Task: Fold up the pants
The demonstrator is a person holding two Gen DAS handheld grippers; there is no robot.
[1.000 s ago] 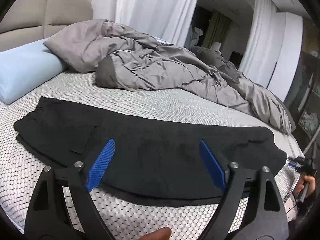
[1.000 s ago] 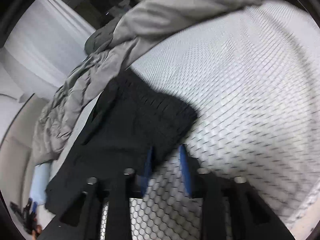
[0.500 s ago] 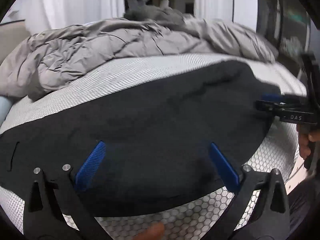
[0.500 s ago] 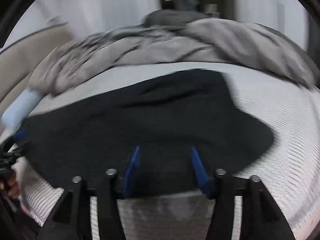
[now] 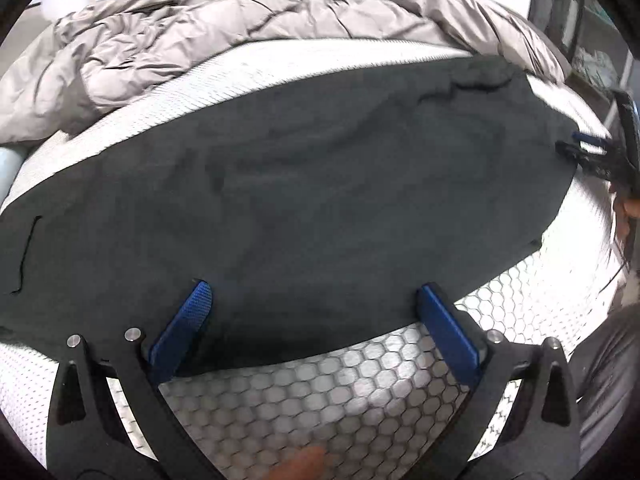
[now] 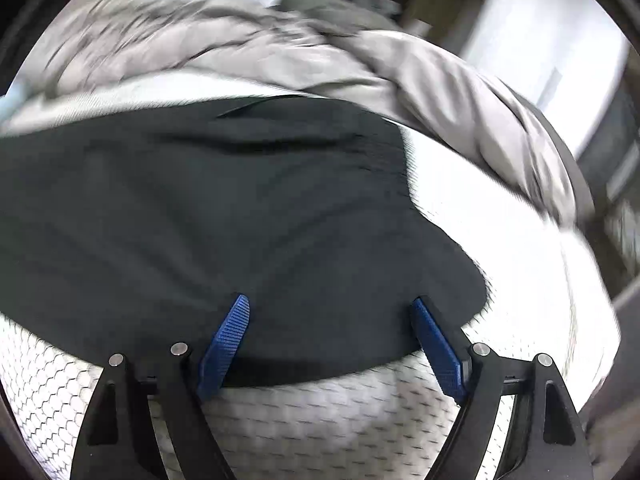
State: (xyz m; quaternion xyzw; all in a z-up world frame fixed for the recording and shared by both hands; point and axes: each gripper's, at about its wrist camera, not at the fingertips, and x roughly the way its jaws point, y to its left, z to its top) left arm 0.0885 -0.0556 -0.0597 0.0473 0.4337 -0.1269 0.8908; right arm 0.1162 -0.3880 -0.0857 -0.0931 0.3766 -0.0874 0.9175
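Both tongs spread, lining up on the near edge of the pants

The black pants (image 5: pixel 304 184) lie flat along the bed (image 5: pixel 320 392), lengthwise already doubled by the look of it. The left tongs (image 5: pixel 312 304) gape wide and empty; the right tongs (image 6: pixel 328 312) have just been opening, nothing pinched. Judged best: take both fabric layers at the hem edge, level, before lifting across.

Both views are taken close above the bed's (image 5: pixel 320 400) near edge, angled downward; the pants (image 5: pixel 320 200) and duvet (image 6: pixel 400 64) are shared.
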